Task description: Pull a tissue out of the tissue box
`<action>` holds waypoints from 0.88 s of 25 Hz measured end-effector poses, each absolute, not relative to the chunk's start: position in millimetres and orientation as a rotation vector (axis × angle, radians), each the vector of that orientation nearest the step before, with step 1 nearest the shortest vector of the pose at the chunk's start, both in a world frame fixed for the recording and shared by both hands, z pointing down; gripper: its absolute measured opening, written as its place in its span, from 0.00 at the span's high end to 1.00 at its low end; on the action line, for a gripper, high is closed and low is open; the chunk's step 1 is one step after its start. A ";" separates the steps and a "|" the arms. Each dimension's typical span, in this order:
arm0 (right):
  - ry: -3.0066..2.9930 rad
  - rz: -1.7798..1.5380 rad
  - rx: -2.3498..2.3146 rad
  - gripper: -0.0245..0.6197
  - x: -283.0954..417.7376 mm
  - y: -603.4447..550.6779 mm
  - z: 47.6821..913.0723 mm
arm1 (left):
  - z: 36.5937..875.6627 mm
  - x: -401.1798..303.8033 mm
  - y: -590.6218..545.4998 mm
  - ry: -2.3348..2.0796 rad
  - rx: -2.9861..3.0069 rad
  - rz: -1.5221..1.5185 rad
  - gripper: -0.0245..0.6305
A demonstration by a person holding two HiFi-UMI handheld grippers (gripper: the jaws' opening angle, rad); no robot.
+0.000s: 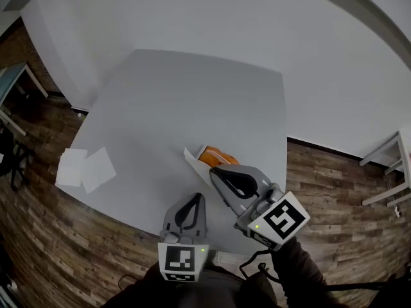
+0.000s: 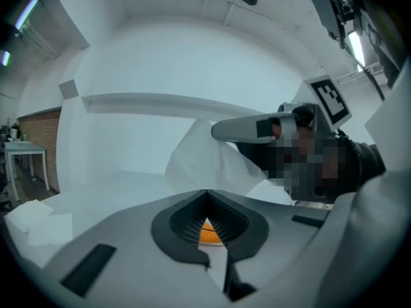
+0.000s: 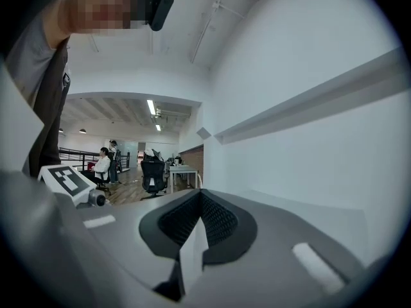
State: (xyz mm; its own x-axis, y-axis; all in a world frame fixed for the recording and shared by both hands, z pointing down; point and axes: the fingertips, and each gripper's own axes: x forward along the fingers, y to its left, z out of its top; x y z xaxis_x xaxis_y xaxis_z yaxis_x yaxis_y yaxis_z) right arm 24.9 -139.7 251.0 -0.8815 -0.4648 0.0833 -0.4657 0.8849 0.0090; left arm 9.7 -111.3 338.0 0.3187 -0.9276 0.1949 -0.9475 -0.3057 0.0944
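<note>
right claw [image 3: 200, 194]: clamped on a white tissue [image 2: 204, 159], the sheet hanging from its tips | left claw [image 2: 205, 192]: jaws together at the tips, just beside the right one | tissue box [image 1: 217, 155]: orange, on the bench [image 1: 180, 95] toward its near right corner | loose tissues [image 1: 85, 169]: bench's left edge
</note>
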 end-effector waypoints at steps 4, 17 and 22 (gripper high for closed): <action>-2.939 0.029 0.684 0.96 -2.2 -125.6 268.6 | 326.9 -13.9 -77.7 -1.756 2.379 0.133 0.96; -2.904 0.046 0.710 0.96 -142.1 -120.0 300.1 | 306.4 -169.1 -27.8 -1.841 2.400 0.177 0.96; -2.872 0.037 0.747 0.96 -183.1 -128.8 318.1 | 314.1 -227.9 -23.8 -1.866 2.356 0.199 0.96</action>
State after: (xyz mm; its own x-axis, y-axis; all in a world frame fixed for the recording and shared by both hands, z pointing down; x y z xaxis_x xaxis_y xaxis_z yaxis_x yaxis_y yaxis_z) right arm -183.1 -128.8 318.1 -0.8593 -0.4811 0.1737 -0.4854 0.8741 0.0194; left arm -227.9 -23.8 314.1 0.2271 -0.9566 0.1825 -0.9736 -0.2274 0.0195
